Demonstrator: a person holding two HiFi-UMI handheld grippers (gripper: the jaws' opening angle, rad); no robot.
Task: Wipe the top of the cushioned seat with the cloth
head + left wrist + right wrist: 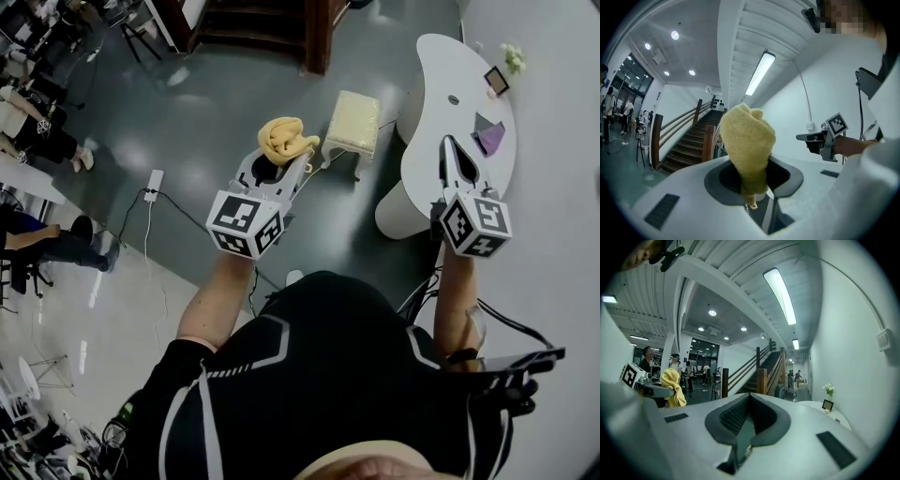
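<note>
My left gripper [279, 161] is shut on a bunched yellow cloth [287, 138], held up in the air. The left gripper view shows the cloth [747, 140] standing up out of the shut jaws. The cushioned seat [352, 121], a small low stool with a cream pad, stands on the floor just beyond and to the right of the cloth. Off to the right my right gripper [452, 145] is shut, with nothing in it, over the white table. In the right gripper view the jaws [749, 401] meet with nothing between them, and the cloth [673, 387] shows at left.
A curved white table [433, 112] carries a small picture frame [496, 81], flowers [513, 58] and a purple item [489, 137]. A power strip [154, 181] and cable lie on the grey floor at left. A wooden staircase [267, 28] rises behind. People sit at far left.
</note>
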